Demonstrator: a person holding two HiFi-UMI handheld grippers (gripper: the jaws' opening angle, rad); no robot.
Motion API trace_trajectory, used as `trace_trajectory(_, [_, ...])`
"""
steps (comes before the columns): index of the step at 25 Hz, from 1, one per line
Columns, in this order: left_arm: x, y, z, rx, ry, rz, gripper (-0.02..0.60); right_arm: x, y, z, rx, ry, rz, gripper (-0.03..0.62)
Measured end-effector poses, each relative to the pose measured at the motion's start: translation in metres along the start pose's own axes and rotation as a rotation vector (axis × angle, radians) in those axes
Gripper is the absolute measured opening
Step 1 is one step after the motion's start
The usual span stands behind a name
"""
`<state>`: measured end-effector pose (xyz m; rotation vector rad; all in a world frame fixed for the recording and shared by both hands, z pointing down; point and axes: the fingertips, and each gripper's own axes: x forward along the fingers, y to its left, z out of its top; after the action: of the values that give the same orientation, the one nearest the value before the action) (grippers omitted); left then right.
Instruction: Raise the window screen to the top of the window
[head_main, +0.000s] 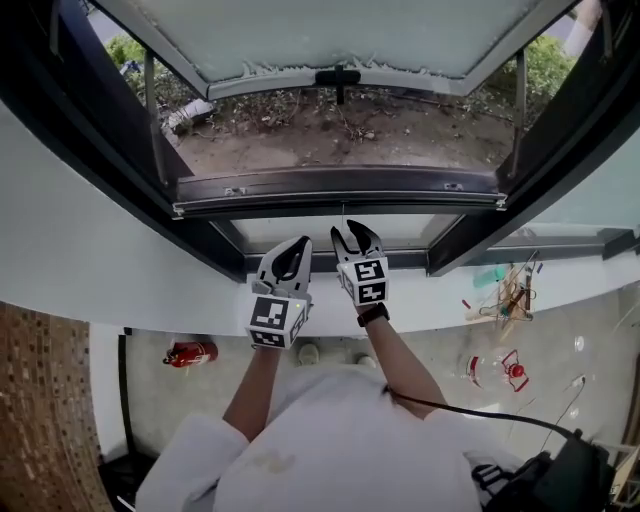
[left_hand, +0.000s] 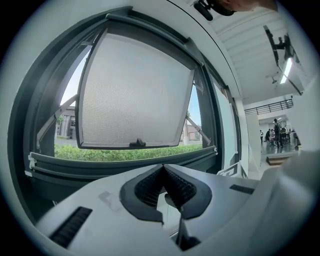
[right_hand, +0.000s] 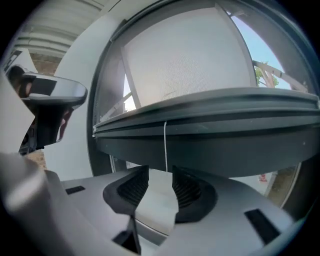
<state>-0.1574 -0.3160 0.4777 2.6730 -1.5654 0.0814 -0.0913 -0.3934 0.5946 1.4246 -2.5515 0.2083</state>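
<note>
The jaws of the right gripper (right_hand: 159, 176) are held spread, with a thin white cord (right_hand: 165, 145) hanging at their gap, unpinched. Those of the left gripper (left_hand: 163, 171) are pressed together on nothing. The screen rail (right_hand: 215, 122) is seen low in the window frame (head_main: 120, 150). The grasp is judged not yet made; next the cord must be pinched and the rail guided upward.

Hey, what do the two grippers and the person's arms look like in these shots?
Both the left gripper and right gripper have pale grey shells, black ribbed pads on the jaws and a white cube with black square markers. The person wears a white short-sleeved shirt and a black wristband on the right arm; a thin black cable runs from that elbow.
</note>
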Motion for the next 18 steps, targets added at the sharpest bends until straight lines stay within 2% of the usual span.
trace_trajectory(7, [0.001, 0.015, -0.002, -0.006, 0.003, -0.018, 0.002, 0.028, -0.007, -0.008, 0.022, 0.052, -0.061, 0.126])
trace_trajectory(11, [0.003, 0.018, -0.004, -0.017, 0.002, -0.025, 0.002, 0.032, -0.004, -0.02, 0.017, 0.086, -0.053, 0.119])
trace_trajectory(12, [0.003, 0.017, -0.004, -0.019, 0.002, -0.027, 0.002, 0.032, -0.004, -0.024, 0.023, 0.096, -0.048, 0.098])
trace_trajectory(14, [0.004, 0.013, -0.005, -0.022, 0.002, -0.034, 0.002, 0.03, -0.004, -0.028, 0.03, 0.09, -0.039, 0.003])
trace_trajectory(18, [0.005, 0.007, -0.011, -0.03, 0.013, -0.042, 0.002, 0.024, -0.001, -0.033, 0.016, 0.065, -0.02, 0.003])
